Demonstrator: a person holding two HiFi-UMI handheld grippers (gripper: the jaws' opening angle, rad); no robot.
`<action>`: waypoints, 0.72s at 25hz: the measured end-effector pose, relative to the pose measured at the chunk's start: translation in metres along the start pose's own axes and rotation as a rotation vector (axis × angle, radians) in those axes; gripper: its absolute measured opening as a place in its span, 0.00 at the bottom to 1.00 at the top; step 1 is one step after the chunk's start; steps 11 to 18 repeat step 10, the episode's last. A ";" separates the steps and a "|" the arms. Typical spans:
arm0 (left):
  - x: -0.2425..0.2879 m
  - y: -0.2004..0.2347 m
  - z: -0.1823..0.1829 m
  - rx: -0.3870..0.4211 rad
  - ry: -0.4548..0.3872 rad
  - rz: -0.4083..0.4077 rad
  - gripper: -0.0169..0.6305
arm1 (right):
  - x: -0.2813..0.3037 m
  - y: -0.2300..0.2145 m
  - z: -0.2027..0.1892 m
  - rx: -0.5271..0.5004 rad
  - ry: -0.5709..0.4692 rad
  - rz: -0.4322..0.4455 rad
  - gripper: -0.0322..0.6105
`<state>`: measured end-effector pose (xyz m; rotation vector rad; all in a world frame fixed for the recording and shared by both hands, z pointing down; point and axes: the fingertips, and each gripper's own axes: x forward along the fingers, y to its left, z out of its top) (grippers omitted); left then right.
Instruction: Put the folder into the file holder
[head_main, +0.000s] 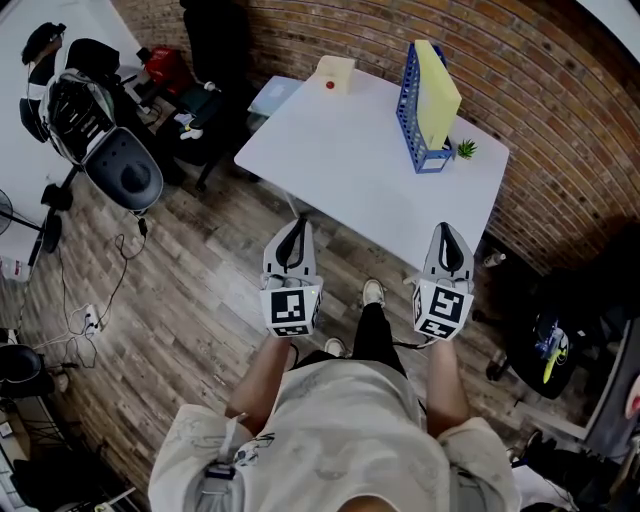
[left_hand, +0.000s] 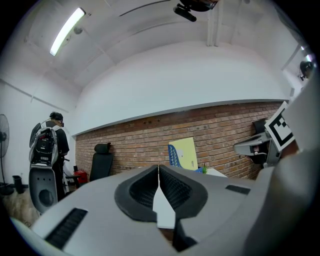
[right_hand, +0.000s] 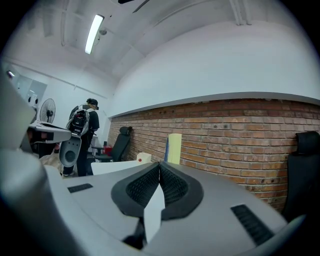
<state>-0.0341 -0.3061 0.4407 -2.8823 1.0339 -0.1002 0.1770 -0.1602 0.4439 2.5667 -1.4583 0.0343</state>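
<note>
A yellow folder (head_main: 437, 88) stands upright in the blue file holder (head_main: 418, 120) at the far right of the white table (head_main: 350, 160). The left gripper view shows the folder (left_hand: 186, 153) and holder (left_hand: 173, 156) far off against the brick wall; in the right gripper view the folder (right_hand: 174, 148) is edge-on. My left gripper (head_main: 294, 224) and right gripper (head_main: 446, 230) hang side by side at the table's near edge, well short of the holder. Both are shut with nothing between the jaws, as the left gripper (left_hand: 159, 168) and right gripper (right_hand: 159, 165) show in their own views.
A small green plant (head_main: 465, 150) sits beside the holder. A cream box (head_main: 335, 72) with a red dot lies at the table's far left corner. Office chairs (head_main: 120, 170) and cables stand on the wood floor at left. A person with a backpack (left_hand: 46, 145) stands far left.
</note>
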 end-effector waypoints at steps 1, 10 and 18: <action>-0.001 0.000 -0.001 0.000 0.002 0.001 0.06 | 0.000 0.000 -0.001 -0.003 0.000 0.000 0.08; 0.000 -0.002 0.000 -0.002 -0.005 -0.006 0.06 | 0.000 0.001 -0.003 0.004 0.001 0.004 0.08; 0.000 -0.002 0.000 -0.002 -0.005 -0.006 0.06 | 0.000 0.001 -0.003 0.004 0.001 0.004 0.08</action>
